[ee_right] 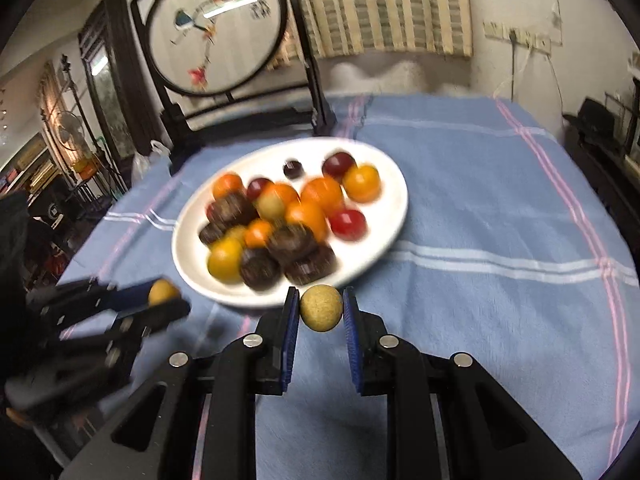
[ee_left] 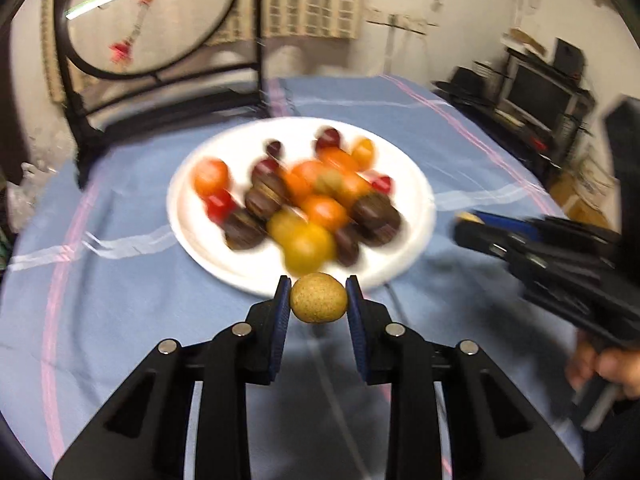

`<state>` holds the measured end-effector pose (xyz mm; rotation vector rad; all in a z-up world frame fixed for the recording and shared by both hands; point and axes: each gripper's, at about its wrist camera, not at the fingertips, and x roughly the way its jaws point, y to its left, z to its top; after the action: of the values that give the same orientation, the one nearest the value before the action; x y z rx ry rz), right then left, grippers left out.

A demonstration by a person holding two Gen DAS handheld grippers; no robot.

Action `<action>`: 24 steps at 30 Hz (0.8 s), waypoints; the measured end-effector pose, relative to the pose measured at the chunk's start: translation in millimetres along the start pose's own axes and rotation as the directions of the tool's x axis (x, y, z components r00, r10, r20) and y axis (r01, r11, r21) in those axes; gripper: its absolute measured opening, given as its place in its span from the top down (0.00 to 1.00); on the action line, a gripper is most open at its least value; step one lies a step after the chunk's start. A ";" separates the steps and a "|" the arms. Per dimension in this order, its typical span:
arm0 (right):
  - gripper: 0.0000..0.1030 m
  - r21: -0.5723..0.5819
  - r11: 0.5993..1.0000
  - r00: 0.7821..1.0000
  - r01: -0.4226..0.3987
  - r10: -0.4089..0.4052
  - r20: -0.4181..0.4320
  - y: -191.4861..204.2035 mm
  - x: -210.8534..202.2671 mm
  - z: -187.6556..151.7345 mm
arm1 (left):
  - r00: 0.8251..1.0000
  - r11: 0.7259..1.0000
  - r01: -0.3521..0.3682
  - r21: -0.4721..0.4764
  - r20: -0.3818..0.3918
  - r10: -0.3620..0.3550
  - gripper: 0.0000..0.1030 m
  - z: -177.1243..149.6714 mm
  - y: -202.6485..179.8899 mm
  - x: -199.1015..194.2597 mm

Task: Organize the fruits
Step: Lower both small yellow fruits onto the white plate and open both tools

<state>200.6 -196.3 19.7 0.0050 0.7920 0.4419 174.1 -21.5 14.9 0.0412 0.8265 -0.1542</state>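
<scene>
Blue cloth with pink and white stripes covers the surface (ee_right: 480, 208), and behind it stands a dark wooden frame holding a round embroidered screen (ee_right: 216, 28), with striped blinds on the wall beyond. Near the middle of the cloth sits a white plate (ee_right: 392, 208) heaped with small fruits (ee_right: 280, 224): orange, yellow, red and dark brown ones all jumbled and touching one another, which I take to be the pile waiting to be sorted.

Both tools are at the near rim of the plate, each carrying one of the same kind of fruit. The left tool (ee_left: 319, 298) has its blue pads closed onto a small tan, rough-skinned round fruit (ee_left: 319, 298), pinched across its widest part right at the fingertips. The right tool (ee_right: 321, 308) holds a matching tan ball (ee_right: 321, 308) in the same way, squeezed between its pads and clear of the cloth. From the right-hand camera the left tool shows low at the left, blurred, with its fruit between the fingers.

My guess is that the two tan fruits are being taken out together so that like goes with like. Where they are meant to go I cannot tell; no second dish or bowl is in sight. Gripping at the very tips leaves each ball free to be set down cleanly, though so round a thing could roll once released on bare cloth.
</scene>
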 end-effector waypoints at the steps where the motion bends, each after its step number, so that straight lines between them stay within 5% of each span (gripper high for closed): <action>1: 0.78 -0.006 1.000 1.000 -0.004 0.004 0.004 2.2 1.9 5.9 | 1.000 1.000 -0.023 -0.012 0.003 0.023 0.74 9.5 5.7 4.7; 13: 0.78 0.010 1.000 1.000 -0.006 0.006 -0.006 20.3 72.3 69.5 | 0.982 0.968 -0.186 -0.170 -0.047 0.181 0.74 66.5 53.0 58.5; 14: 0.75 0.036 0.999 1.000 -0.008 0.008 -0.003 17.0 75.4 71.4 | 0.982 0.966 -0.188 -0.178 -0.047 0.183 0.74 68.0 54.7 60.6; 15: 0.56 0.056 0.998 1.000 -0.006 0.006 -0.001 14.1 76.6 72.1 | 0.982 0.964 -0.187 -0.187 -0.043 0.182 0.73 68.2 54.4 61.0; 17: 0.33 0.079 0.997 0.999 0.024 -0.026 0.022 10.4 73.0 71.5 | 0.980 0.960 -0.197 -0.198 -0.023 0.196 0.44 67.8 53.3 59.9; 18: 0.33 0.074 0.997 0.999 0.035 -0.037 0.037 9.6 69.8 70.8 | 0.973 0.953 -0.227 -0.202 -0.014 0.229 0.18 67.3 53.6 58.1; 19: 0.31 0.062 0.997 0.998 0.040 -0.043 0.039 9.3 67.5 70.6 | 0.963 0.942 -0.262 -0.211 0.015 0.271 0.07 66.6 54.9 53.8; 24: 0.10 0.063 0.997 0.999 0.044 -0.046 0.027 2.5 49.9 55.5 | 0.968 0.942 -0.230 -0.245 0.039 0.247 0.05 58.3 58.6 39.0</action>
<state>268.6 -166.0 25.1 0.0513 0.7765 0.3733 251.6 26.0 24.2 -0.0899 0.7598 0.1727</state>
